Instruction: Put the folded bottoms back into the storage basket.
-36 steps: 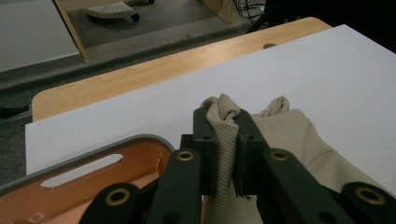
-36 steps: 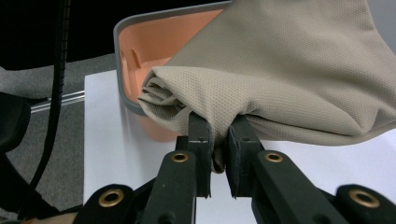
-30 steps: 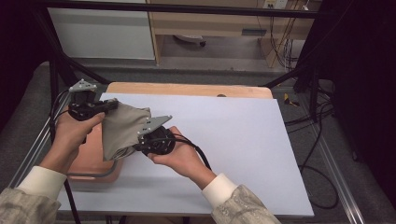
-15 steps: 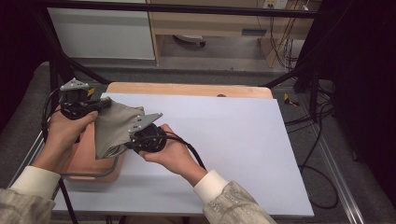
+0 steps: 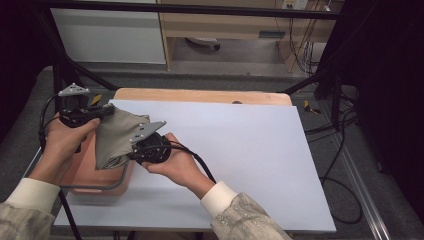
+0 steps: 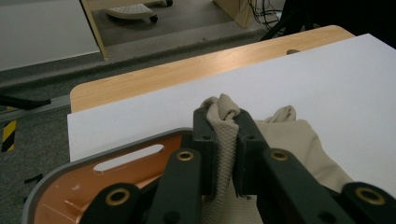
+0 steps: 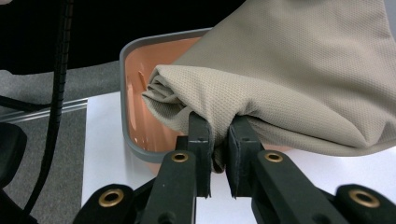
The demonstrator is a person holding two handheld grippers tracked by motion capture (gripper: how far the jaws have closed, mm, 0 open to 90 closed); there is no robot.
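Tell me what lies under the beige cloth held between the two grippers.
Under the beige cloth sits an orange bin with a grey rim, at the table's left edge. Its inner wall and a handle slot show in the gripper views. The cloth covers most of the bin's floor, so any contents stay unseen.

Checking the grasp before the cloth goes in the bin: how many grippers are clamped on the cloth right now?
2. The left gripper pinches a bunched top edge of the beige cloth above the orange bin. The right gripper pinches a folded lower edge beside the bin's rim.
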